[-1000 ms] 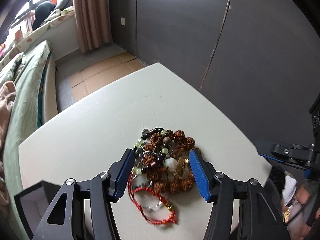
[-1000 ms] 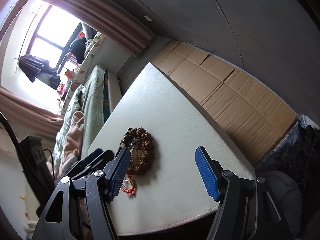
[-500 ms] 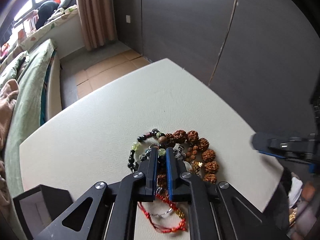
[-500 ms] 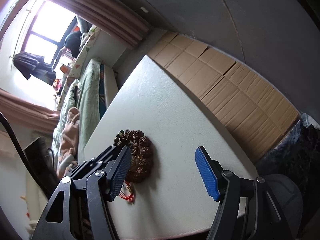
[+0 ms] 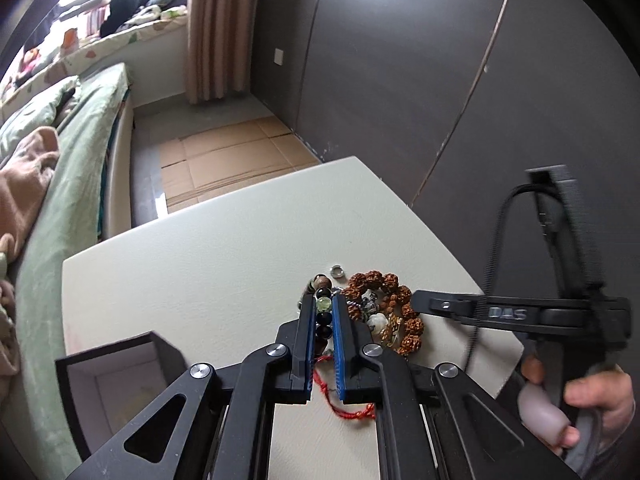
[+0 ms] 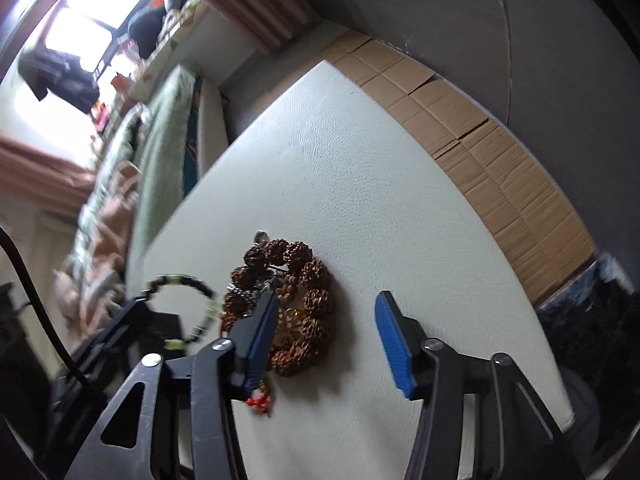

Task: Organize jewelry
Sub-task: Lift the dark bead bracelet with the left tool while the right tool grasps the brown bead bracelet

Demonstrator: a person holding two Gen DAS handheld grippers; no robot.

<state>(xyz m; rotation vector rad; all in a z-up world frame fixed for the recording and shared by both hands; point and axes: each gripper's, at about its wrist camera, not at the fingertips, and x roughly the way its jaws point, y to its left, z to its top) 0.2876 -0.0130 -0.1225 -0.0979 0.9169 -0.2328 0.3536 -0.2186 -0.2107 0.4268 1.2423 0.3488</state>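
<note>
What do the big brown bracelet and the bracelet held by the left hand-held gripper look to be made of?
Brown bracelet: rough, matte, knobbly beads, probably dried seeds or carved wood.
Held bracelet in the left hand-held gripper: smooth glossy round beads, dark and pale green, likely glass or polished stone.

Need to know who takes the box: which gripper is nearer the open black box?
Left. The left gripper, shut on the dark bead bracelet, is just beside the black box. The right gripper hangs open over the brown seed bracelet, farther away.

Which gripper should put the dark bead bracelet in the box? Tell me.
Left. The left gripper already holds the bracelet, and the box is beside it. The right gripper is open and empty.
</note>
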